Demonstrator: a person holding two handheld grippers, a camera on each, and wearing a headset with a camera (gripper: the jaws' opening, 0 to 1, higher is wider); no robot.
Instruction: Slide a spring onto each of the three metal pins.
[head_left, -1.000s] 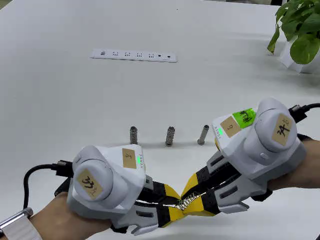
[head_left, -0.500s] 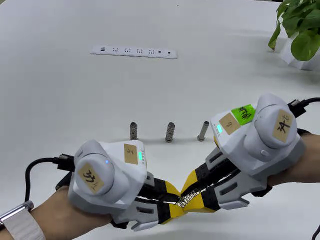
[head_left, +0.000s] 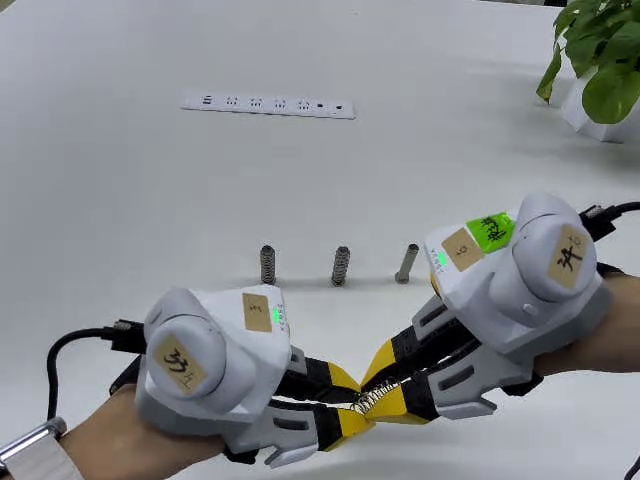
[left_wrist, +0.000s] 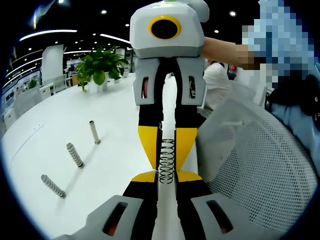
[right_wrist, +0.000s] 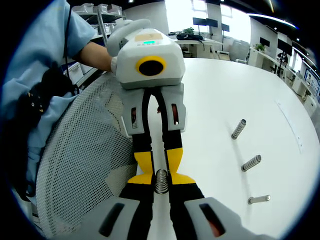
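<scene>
Spring (head_left: 372, 400) sits low in the centre of the head view, above the white tabletop (head_left: 130, 200). It is pinched at one end by the left tool (head_left: 347, 400) and at the other by the right tool (head_left: 392, 384), each with its yellow-tipped jaws closed down to the coil's width. Above it in the frame three pins stand in a row: the left pin (head_left: 267, 264) and middle pin (head_left: 341, 266) each carry a coil, and the right pin (head_left: 407, 262) is bare. Farther up, a power strip (head_left: 268, 105) lies at upper left and a potted plant (head_left: 595, 60) sits at upper right.
</scene>
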